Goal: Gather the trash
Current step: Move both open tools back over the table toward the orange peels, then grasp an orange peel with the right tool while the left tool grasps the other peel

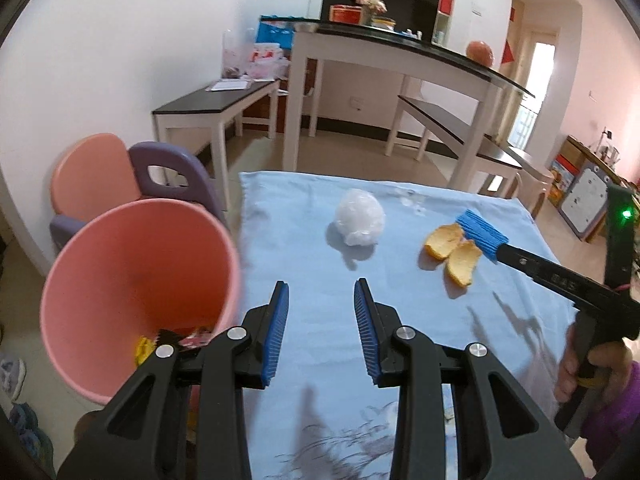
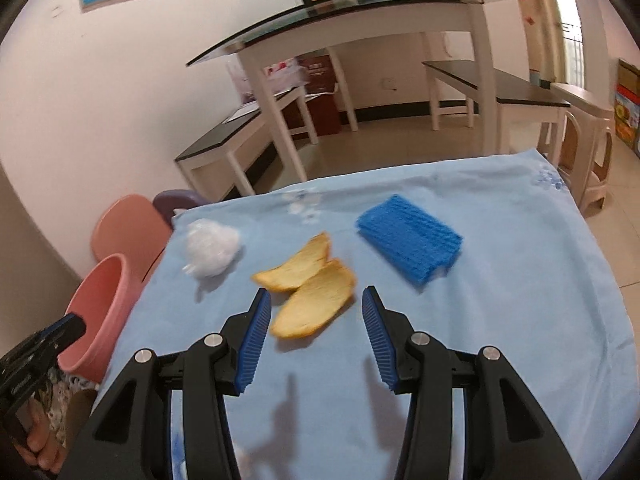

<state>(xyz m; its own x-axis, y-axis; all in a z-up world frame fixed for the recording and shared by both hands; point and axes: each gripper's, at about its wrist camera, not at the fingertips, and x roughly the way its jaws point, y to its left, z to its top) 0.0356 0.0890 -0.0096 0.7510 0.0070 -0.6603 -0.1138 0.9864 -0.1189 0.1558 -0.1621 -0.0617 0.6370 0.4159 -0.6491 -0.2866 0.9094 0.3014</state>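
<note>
Orange peel [image 2: 308, 292], two curled pieces overlapping, lies at centre of the right wrist view on the blue cloth [image 2: 520, 320], just ahead of the right gripper [image 2: 312, 336], whose jaws stand apart and empty. The left gripper [image 1: 320, 332] is likewise open with nothing in it, the pink bin [image 1: 136, 280] at lower left of its view. Risk: the jaws may catch only one piece or pinch the cloth, dragging the crumpled white plastic [image 2: 212, 252] and blue mesh pad [image 2: 408, 248].
</note>
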